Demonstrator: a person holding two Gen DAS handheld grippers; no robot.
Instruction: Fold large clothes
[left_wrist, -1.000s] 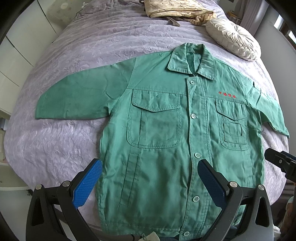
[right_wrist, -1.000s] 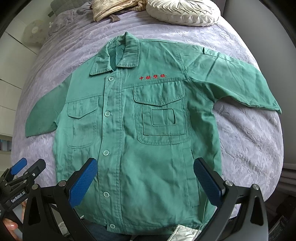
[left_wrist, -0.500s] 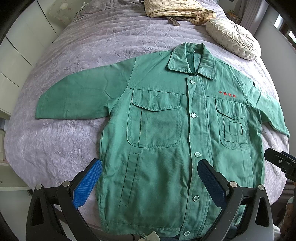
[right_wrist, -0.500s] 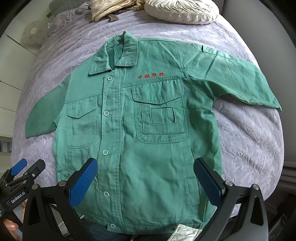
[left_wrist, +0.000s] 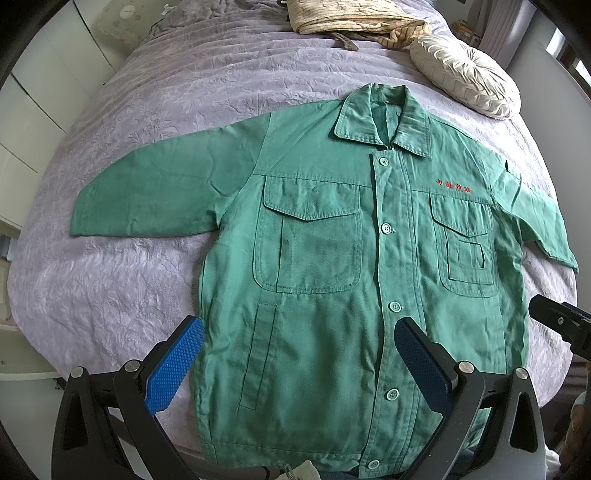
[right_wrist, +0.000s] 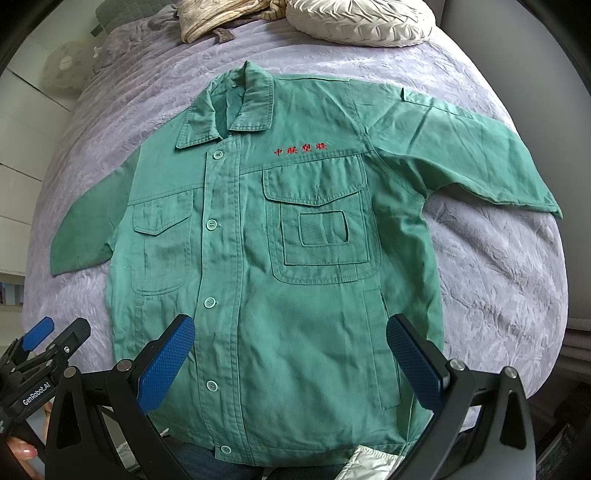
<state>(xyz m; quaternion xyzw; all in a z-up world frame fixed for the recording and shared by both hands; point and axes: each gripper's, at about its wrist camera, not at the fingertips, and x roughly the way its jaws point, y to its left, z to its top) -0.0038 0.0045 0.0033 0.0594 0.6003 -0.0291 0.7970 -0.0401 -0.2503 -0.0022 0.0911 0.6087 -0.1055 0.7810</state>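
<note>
**A bedroom in a home**

A wide bed (left_wrist: 155, 122) fills both views, covered with a crinkled lilac bedspread (right_wrist: 498, 266). At its head lie a round cream pleated cushion (left_wrist: 465, 70) and a crumpled beige striped blanket (left_wrist: 354, 16). White panelled cupboard doors (left_wrist: 33, 122) stand along one side, and a plain grey wall (right_wrist: 517, 44) on the other.

The jacket's (left_wrist: 317, 295) bottom hem is partly hidden behind the left tool (left_wrist: 299, 354); its red embroidered lettering (left_wrist: 452, 184) is too small to read.
</note>
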